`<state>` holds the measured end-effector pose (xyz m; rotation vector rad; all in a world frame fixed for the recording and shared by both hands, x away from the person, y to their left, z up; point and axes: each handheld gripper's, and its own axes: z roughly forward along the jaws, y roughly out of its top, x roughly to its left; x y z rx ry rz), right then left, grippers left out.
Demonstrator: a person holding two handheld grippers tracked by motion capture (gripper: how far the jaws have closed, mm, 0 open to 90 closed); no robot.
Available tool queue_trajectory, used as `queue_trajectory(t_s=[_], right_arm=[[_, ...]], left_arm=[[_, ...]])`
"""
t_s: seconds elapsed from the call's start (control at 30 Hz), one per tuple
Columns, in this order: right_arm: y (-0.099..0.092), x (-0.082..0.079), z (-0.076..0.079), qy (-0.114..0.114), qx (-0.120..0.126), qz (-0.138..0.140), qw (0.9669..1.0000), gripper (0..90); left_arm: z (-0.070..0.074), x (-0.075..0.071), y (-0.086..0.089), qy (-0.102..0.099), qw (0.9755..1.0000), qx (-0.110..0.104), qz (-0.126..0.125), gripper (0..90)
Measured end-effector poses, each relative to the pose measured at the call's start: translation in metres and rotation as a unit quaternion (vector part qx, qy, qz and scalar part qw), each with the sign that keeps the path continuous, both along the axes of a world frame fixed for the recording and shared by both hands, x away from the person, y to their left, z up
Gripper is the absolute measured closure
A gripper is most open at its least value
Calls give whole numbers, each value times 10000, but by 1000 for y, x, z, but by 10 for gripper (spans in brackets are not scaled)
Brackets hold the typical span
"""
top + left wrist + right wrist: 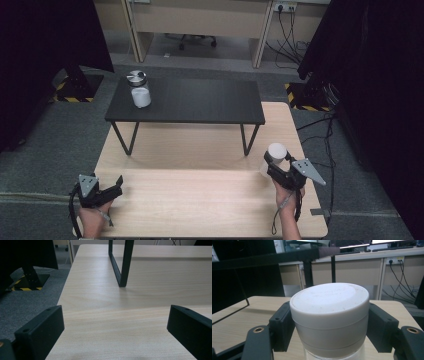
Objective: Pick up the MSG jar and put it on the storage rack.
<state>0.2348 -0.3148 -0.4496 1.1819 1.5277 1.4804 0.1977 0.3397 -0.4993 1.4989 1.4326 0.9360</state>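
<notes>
A black bench (200, 100) spans the table's (200, 200) far half, a jar (139, 89) at its left end. Near the table's right edge, the right gripper (276, 161) clamps a white-lidded jar (329, 315), likely for lifting. The left gripper (112, 186) waits spread, empty, by the near-left corner.

On the desk (200, 200), toward its far half: a low raised shelf (190, 100), standing on leg frames (121, 265) at left and right. On the shelf's far left corner: a lidded jar (138, 89), upright. At the desk's near left corner: left gripper (119, 183), just above the desk surface, aimed toward the shelf's left leg frame, well apart from it. At the desk's right edge, in front of the shelf's right leg: a white-capped jar (329, 315), upright, flanked on both sides by the fingers (280, 327) of the right gripper (272, 161), touching its cap. Behind the desk: office desks and a wall socket with cables (285, 25). Left of the desk: carpeted floor (22, 305).
</notes>
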Motion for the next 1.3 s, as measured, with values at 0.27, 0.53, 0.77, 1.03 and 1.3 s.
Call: queue_trajectory(t_s=[0.27, 0.53, 0.77, 1.03, 1.3], right_arm=[[9, 1, 21, -138, -54, 122, 9998, 318], [14, 5, 41, -216, -66, 193, 9996, 319], [17, 7, 59, -276, -56, 299, 9992, 319], [19, 10, 81, -284, -3, 319, 9991, 319], [18, 15, 96, -257, 259, 318, 9988, 319]], left_arm=[[0, 0, 0, 23, 10000, 21, -21, 1], [0, 0, 1, 11, 10000, -24, -20, 1], [0, 0, 0, 13, 10000, -23, -6, 1], [-1, 0, 1, 0, 10000, -57, 11, 1], [-1, 0, 1, -12, 9999, -99, 46, 1]])
